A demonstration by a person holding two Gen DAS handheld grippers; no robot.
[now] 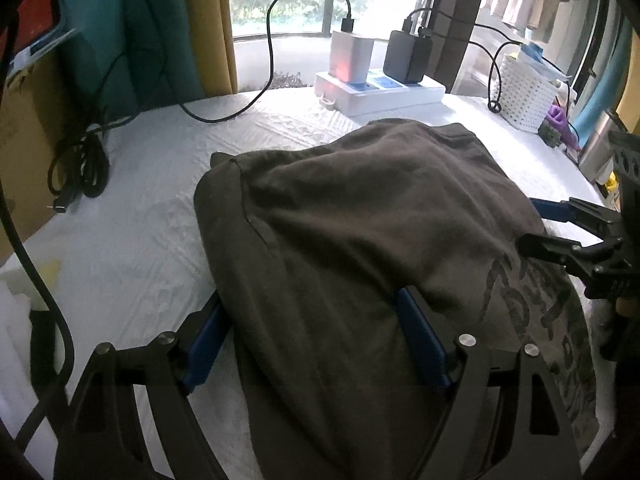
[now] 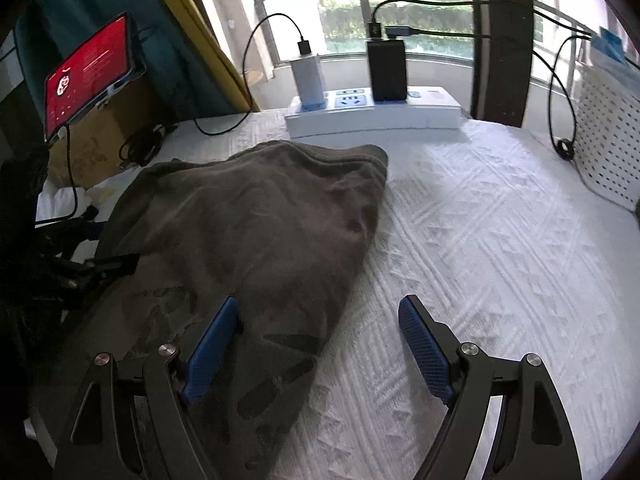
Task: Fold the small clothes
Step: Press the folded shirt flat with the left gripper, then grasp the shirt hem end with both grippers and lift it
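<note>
A dark grey-brown garment [image 1: 360, 208] with a faded print lies folded on the white textured table cover [image 2: 480, 240]. My left gripper [image 1: 312, 300] stands wide over the garment's near part. Cloth lies between its blue pads [image 1: 420, 340] and drapes over both fingertips; I see no pinch. In the right wrist view the garment [image 2: 260, 216] is on the left. My right gripper [image 2: 320, 320] is open and holds nothing, with its left finger over the garment's edge and its right finger over bare cover. Each gripper shows in the other's view: the right gripper [image 1: 528, 222] and the left gripper [image 2: 104, 240].
A white power strip [image 2: 372, 116] with chargers and cables stands at the table's far edge by the window. A white perforated basket [image 2: 608, 152] is at the far right. At the left, a red-screened tablet [image 2: 86, 76] leans on a cardboard box, with coiled cables [image 1: 80, 168] nearby.
</note>
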